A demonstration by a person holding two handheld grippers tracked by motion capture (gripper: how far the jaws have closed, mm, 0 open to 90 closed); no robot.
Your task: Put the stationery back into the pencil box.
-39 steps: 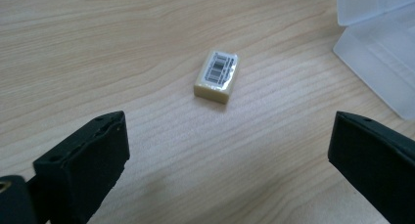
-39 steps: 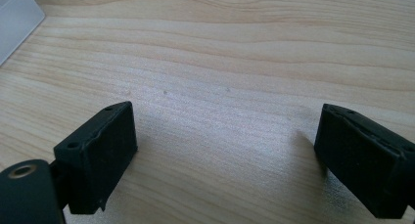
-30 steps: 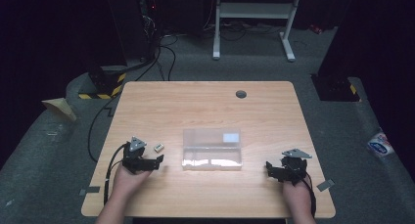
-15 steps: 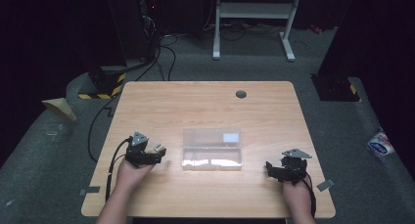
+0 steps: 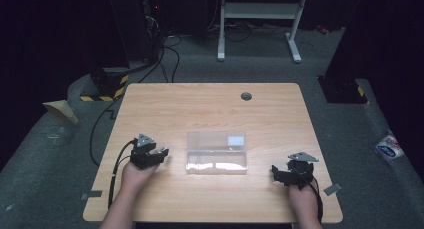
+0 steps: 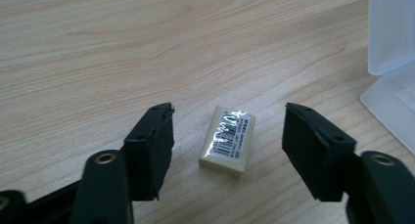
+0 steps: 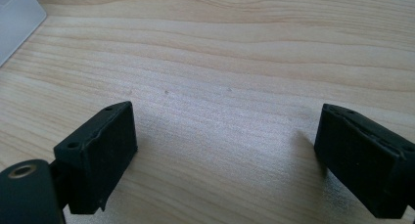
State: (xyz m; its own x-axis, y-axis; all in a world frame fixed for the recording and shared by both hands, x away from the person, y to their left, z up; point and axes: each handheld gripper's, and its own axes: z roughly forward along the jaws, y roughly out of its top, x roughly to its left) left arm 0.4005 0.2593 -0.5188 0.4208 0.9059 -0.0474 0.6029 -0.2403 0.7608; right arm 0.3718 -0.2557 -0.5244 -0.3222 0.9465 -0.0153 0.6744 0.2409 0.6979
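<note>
- Since the earlier high view, my left gripper (image 5: 161, 152) has shifted slightly toward the clear plastic box (image 5: 217, 152) and now sits just left of it on the table (image 5: 210, 104).
- Its jaws have just been closing; they stand partly apart, and the eraser (image 6: 227, 140) lies between them on the wood.
- Neither pad touches the eraser in the left gripper view: a gap of bare table shows on each side, so nothing is clamped yet.
- Eraser position: flat on the table, barcode label up, long side running roughly along the jaws, near the left end of the box (image 6: 391, 62) but apart from it.
- My right gripper (image 5: 280, 171) has not moved between the high views. It rests near the front right of the table, well apart from the box, jaws wide apart over bare wood (image 7: 220, 87), holding nothing.
- Judgement: the step in hand is the pick-up of the eraser. The closing has begun but the grasp is not made.
- Next move, as I judge it: narrow the jaws further until both pads press the eraser's long sides, keeping the tips low so the thin block does not slip under them.
- Risk: the left pad stands slightly nearer than the right; uneven contact may push or turn the eraser instead of gripping it.
</note>
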